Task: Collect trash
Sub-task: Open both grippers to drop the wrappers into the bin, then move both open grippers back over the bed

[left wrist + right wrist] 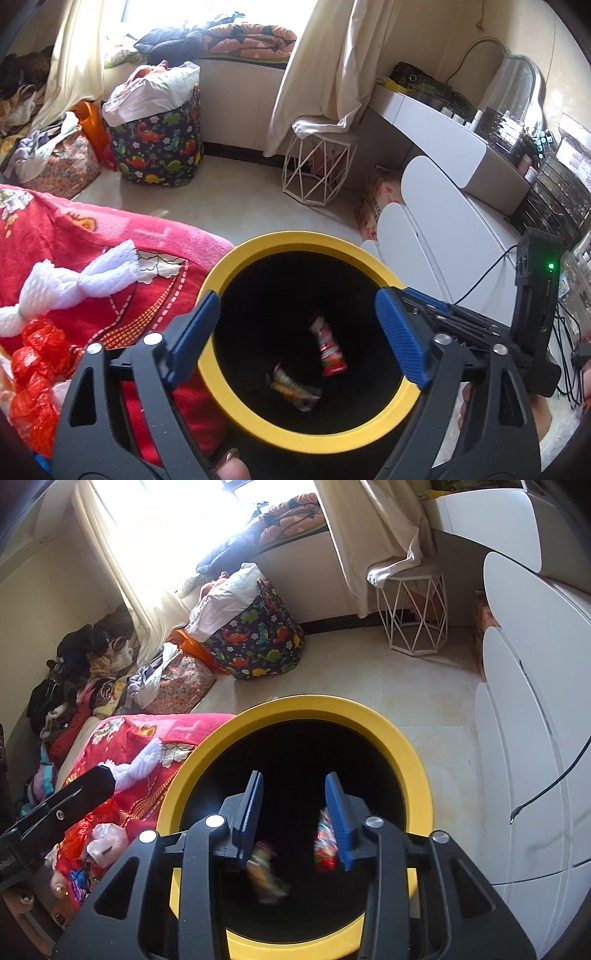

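A black bin with a yellow rim (295,240) (332,705) stands beside the bed with the red blanket (92,236). My left gripper (297,299) hangs over its mouth, open wide, nothing between the blue pads. My right gripper (293,797) is also above the bin, open with a narrower empty gap. Down inside lie a red wrapper (328,350) (325,843) and a blurred multicoloured wrapper (291,384) (266,871). On the blanket remain a white foam net (74,280) (144,760), crumpled red plastic (33,354) and a pale pink wrapper (107,843).
A dinosaur-print laundry basket (159,147) and bags of clothes stand by the window. A white wire stool (317,166) and a white dresser (461,229) with a black cable (546,790) line the right side. Bare tiled floor (369,672) lies behind the bin.
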A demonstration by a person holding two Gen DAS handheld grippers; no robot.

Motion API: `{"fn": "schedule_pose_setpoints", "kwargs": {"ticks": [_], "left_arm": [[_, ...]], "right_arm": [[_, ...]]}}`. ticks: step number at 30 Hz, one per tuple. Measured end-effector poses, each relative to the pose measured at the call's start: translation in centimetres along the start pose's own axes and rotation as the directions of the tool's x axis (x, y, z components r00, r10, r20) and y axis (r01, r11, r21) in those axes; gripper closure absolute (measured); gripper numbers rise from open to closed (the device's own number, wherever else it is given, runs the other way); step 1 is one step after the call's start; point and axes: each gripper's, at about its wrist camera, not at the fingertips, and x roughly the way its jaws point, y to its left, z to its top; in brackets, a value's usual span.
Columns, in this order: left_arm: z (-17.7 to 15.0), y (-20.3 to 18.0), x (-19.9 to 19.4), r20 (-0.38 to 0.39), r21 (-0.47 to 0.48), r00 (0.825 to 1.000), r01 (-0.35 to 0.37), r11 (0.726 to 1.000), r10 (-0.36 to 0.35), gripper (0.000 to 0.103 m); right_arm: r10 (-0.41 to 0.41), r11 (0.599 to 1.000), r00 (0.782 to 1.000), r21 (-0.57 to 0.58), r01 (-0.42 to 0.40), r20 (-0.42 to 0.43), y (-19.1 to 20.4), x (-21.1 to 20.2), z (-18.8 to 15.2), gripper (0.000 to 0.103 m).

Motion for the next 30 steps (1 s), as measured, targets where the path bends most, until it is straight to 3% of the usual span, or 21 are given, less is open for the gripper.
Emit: {"fn": "schedule_pose_setpoints", "kwargs": {"ticks": [4,10,30], "left_arm": [[-0.2,0.5,-0.9,0.022,-0.009,0.999,-0.031,0.999,0.031,0.012],[-0.4,1.7,-3.0,0.068,-0.02,0.994,-0.089,0.996,0.09,0.011],[-1.2,7.5,-10.7,0.199,-0.12,0.945,-0.238,0.964,0.259,0.011]], "right_arm": [[0.008,1.0,1.0,-0.016,-0.008,0.02,0.3,-0.2,0.0,0.056],[0.026,0.998,0.999,-0.057,-0.024,0.037,1.8,-0.7,0.1,0.05],[0.172,0.962,0.983,-0.225,-0.155,0.062,10.9,-2.2,-1.2,0.04]]}}
